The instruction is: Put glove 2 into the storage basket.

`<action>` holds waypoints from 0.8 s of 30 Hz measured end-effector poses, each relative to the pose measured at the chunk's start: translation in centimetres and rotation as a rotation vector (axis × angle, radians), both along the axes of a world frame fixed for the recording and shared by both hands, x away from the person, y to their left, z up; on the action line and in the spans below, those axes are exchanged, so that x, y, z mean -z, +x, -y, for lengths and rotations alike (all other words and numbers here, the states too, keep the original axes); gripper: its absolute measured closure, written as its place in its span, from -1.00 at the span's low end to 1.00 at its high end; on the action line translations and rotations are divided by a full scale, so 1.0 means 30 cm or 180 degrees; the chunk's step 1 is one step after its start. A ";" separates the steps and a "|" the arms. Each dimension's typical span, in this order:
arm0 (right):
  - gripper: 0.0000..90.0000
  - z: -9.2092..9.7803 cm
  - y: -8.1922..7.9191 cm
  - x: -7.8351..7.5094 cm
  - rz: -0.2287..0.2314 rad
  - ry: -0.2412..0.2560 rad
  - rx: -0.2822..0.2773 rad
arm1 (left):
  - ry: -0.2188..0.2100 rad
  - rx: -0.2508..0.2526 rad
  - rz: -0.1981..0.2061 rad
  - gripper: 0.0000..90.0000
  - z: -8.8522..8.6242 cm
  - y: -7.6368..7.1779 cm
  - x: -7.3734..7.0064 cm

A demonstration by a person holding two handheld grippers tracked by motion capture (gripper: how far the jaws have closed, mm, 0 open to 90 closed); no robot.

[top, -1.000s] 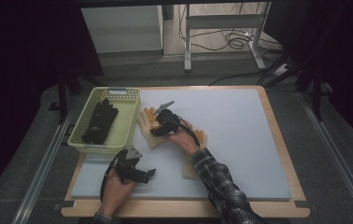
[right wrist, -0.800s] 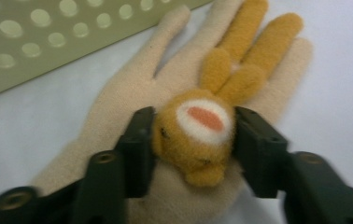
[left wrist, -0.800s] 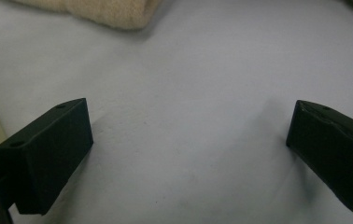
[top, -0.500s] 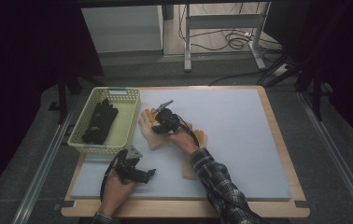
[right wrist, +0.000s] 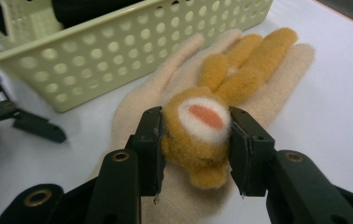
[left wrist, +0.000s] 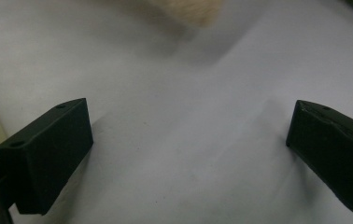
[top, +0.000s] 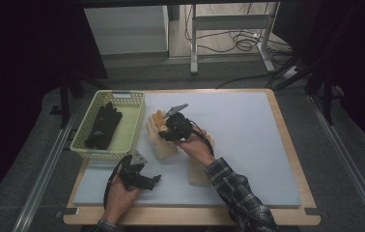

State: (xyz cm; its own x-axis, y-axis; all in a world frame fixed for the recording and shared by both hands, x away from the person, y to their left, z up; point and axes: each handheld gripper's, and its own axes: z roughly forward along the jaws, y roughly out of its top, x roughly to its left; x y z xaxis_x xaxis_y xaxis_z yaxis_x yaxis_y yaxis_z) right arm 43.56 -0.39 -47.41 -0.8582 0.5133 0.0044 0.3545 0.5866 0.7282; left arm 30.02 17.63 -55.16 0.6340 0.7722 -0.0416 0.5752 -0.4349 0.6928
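Observation:
A cream glove (right wrist: 277,70) lies flat on the white mat beside the basket, with an orange plush piece (right wrist: 198,135) on its palm side. My right gripper (right wrist: 196,114) is shut on that plush piece, one jaw pressing each side. From above, the right gripper (top: 173,126) sits over the cream glove (top: 163,147). My left gripper (top: 154,180) rests low near the mat's front left; its jaws (left wrist: 189,106) stand wide open over bare mat with nothing between them.
A pale green perforated basket (top: 122,99) stands at the left edge of the mat and holds black gloves (top: 103,124). A second cream glove (top: 197,173) lies partly under the right forearm. The mat (top: 253,145) is bare to the right.

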 end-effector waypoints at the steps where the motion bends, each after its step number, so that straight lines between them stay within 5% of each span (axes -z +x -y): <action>1: 0.30 0.007 -0.009 -0.007 0.0005 0.0010 -0.0005 | -0.0002 0.0000 0.0002 -0.99 0.000 0.000 0.000; 8: 0.30 0.078 -0.068 -0.052 -0.0128 0.0134 0.0048 | -0.0005 0.0000 0.0008 -0.99 0.000 0.000 0.000; 24: 0.29 0.311 -0.250 -0.131 -0.0021 0.0277 0.0256 | -0.0013 -0.0009 0.0007 -0.99 0.001 0.000 0.000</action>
